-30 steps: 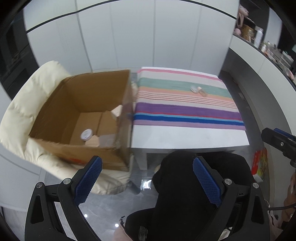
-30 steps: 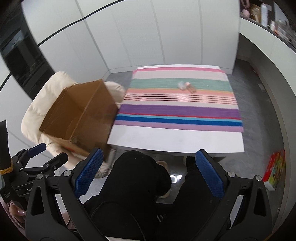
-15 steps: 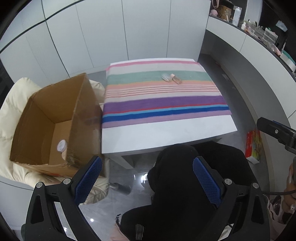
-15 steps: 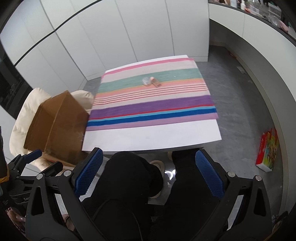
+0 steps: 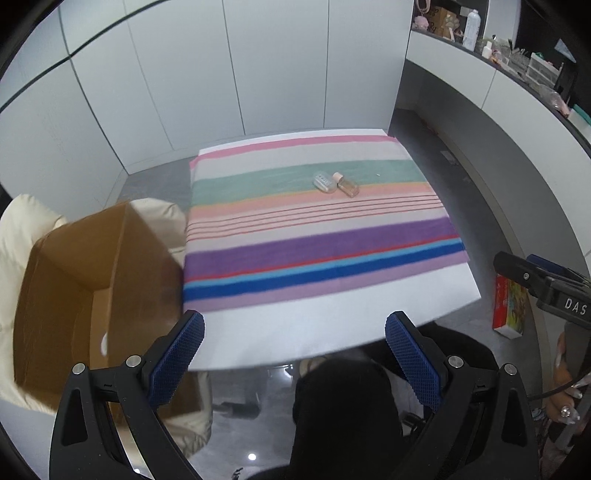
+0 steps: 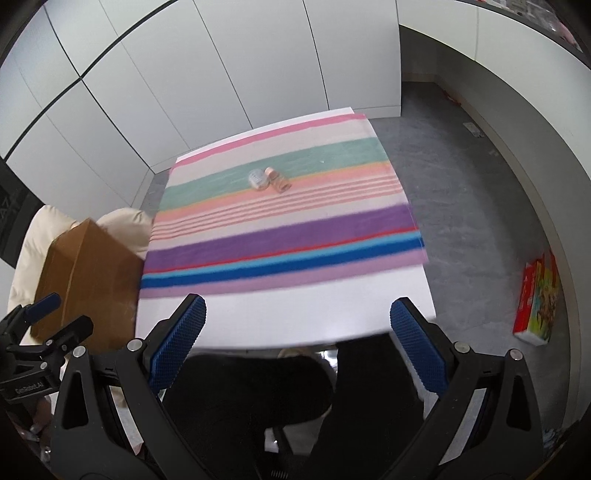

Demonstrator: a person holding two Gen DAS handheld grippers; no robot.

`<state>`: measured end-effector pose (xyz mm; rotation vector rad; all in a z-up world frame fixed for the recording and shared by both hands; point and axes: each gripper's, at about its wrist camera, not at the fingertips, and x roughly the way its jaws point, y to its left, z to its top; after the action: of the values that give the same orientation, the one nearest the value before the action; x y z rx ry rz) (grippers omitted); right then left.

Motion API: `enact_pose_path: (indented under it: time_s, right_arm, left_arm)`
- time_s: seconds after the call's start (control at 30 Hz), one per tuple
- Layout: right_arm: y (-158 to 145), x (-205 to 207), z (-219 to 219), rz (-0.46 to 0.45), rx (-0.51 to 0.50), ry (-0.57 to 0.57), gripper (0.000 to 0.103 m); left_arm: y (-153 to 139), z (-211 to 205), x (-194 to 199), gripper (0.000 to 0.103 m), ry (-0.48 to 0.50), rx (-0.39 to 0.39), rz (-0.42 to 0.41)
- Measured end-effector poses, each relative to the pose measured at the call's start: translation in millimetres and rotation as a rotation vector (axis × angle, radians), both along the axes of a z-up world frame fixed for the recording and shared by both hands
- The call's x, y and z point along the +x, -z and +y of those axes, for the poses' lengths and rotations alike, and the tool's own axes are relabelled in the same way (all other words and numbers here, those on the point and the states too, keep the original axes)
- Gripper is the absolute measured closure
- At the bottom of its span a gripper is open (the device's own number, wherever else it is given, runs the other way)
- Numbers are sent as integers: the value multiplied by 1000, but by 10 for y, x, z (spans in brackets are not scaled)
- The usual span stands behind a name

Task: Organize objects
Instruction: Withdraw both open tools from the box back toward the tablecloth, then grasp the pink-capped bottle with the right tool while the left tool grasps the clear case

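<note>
Two small bottles lie side by side on the far part of a striped cloth (image 5: pixel 317 243): a clear one (image 5: pixel 324 181) and a peach one (image 5: pixel 346 185). They also show in the right wrist view, clear (image 6: pixel 258 178) and peach (image 6: pixel 277 180). An open cardboard box (image 5: pixel 92 280) sits on a cream chair left of the white table (image 5: pixel 332 328). My left gripper (image 5: pixel 295 354) is open and empty above the table's near edge. My right gripper (image 6: pixel 299 339) is open and empty there too.
A cream padded chair (image 5: pixel 22 229) holds the box (image 6: pixel 88 273). A colourful carton (image 6: pixel 537 299) lies on the grey floor at the right. White cabinet walls stand behind the table. The person's dark-clothed legs (image 6: pixel 258 398) are below both grippers. A shelf with clutter (image 5: pixel 480 33) is at the far right.
Both grippers have swung right and forward toward the table. The box has slid to the left edge of both views and the table now fills the middle. Both stay open.
</note>
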<state>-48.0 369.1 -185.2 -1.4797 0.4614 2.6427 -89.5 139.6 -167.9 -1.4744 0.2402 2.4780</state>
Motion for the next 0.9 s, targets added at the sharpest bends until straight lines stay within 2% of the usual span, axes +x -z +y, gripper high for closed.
enact_pose_path:
  time_s: [0.1,0.23,0.3,0.43,0.57,0.7,0.8,0.87,0.9]
  right_arm:
    - [141,-339,49,-5,22,-14,1]
    - [399,-843,69,-24,52,-44,1]
    - [521,-1066,68,-28,66,-58,1]
    - [848,-1586,74,-39,97,-96,2]
    - [1217,-2080,95,-58,118,-131,2]
    - [1593,-2552,32,-62,152,-177,2]
    - [1816,-2783,-33,-57,183,-210,8]
    - [1910,-2887,-68,-33,164,-225,10]
    - [1933,-2922,-88,-13,152,-234,16]
  left_arm:
    - [89,130,-359,4,13,-5,-6]
    - [193,290,-757,4,20,-19,57]
    - [295,385,-990,4,27,-22,64]
    - [618,516,-1508,4,4,-12,32]
    - [999,508,-2066,4,-101,21,5]
    - [1411,452,-2506,4,-206,75,-82]
    - [1624,448,-2676,4,-238,98,-124]
    - [1702,503,-2731,4,-223,95,-123]
    - [1744,565,-2758,4,-202,84,-115]
